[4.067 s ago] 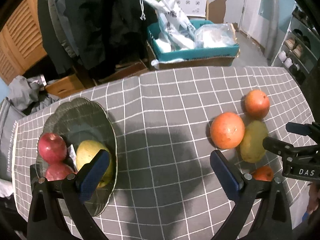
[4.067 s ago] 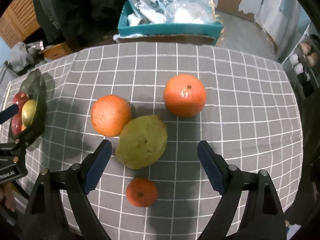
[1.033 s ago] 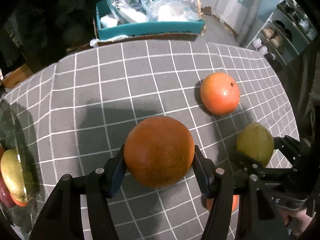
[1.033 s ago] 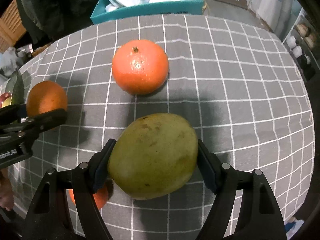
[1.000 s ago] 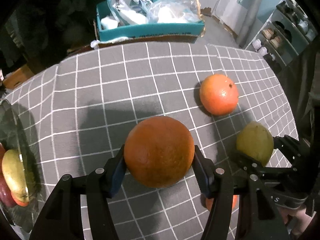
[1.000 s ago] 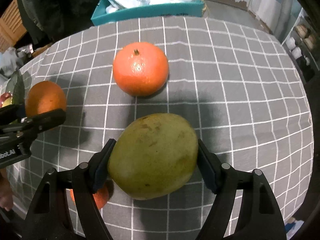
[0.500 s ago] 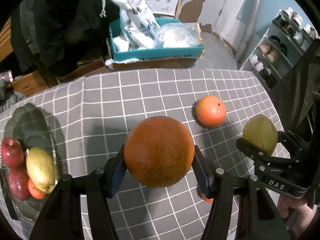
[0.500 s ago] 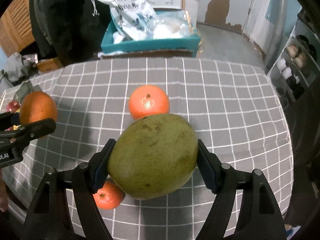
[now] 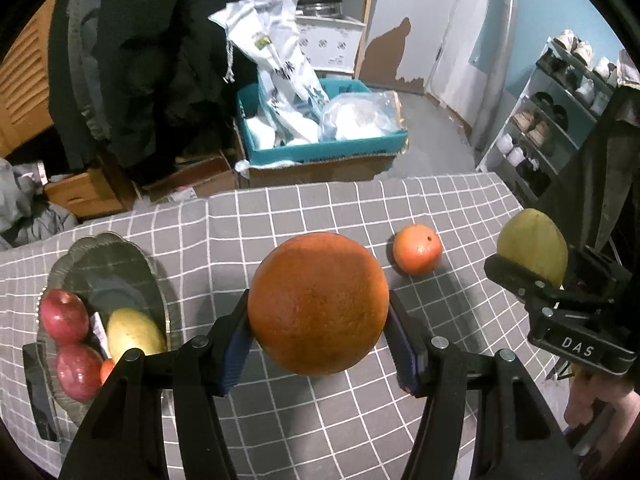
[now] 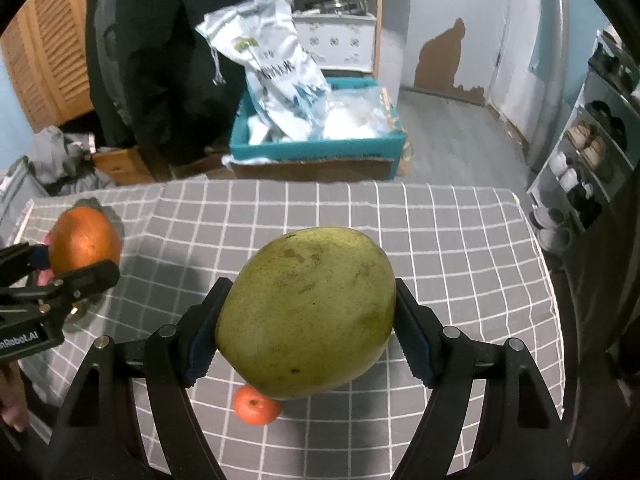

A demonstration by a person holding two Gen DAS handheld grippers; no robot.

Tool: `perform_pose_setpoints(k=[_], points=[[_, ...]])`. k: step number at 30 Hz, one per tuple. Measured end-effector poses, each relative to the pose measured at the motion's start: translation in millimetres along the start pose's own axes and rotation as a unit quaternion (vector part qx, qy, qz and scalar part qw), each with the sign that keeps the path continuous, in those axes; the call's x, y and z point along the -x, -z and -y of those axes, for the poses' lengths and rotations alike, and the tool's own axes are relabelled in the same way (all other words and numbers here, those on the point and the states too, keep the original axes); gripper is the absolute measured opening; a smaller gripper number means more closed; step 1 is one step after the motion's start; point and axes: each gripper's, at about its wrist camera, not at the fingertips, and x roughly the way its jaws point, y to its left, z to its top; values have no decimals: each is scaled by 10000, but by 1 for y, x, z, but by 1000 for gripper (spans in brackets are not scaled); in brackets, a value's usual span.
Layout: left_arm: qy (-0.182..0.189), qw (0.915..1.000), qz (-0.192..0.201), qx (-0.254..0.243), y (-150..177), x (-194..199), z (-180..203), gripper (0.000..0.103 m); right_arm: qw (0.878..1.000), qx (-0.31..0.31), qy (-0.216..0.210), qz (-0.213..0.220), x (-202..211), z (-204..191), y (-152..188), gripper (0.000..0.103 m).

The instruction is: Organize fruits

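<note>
Glass fruit plate (image 9: 156,280) in left view only; small tangerine (image 10: 256,404) in right.

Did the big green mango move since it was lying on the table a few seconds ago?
Yes. The mango went up: it lay on the checked tablecloth beside the oranges, and now the right gripper holds it above the cloth, over the small orange.

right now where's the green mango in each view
Left wrist view: the green mango sits at the far right edge, held in the right gripper.
Right wrist view: it fills the centre, clamped between the jaws.
Shared landmark: the teal box beyond the table's far edge.
</note>
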Motion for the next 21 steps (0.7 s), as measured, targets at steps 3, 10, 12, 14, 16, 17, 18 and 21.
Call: perform_pose_setpoints(k=[3,10,12,14,16,17,18,21], points=[[-10,9999,106,45,-2,10,-4,62,9999,58,-1,127,9,-4,-5,77],[-46,9992,363,133,-4,36,-14,62,9991,114,-59,410,31,-15,-17,77],[-58,9991,410,131,-4,41,-16,62,9988,140,-69,474,37,-18,-20,77],[-61,9988,468,131,-4,47,-18,62,9984,169,-91,538,42,-21,-22,77],[-65,9985,528,139,-4,53,-20,62,9980,194,-113,593,47,-25,-24,77],[-77,9983,560,141,-4,56,-21,62,9978,214,-129,616,49,-28,-25,77],[-92,9981,589,142,-4,59,-21,62,9976,226,-142,641,51,-29,-26,77],[-115,9975,672,187,-4,67,-27,62,9969,281,-193,709,56,-37,-30,77]])
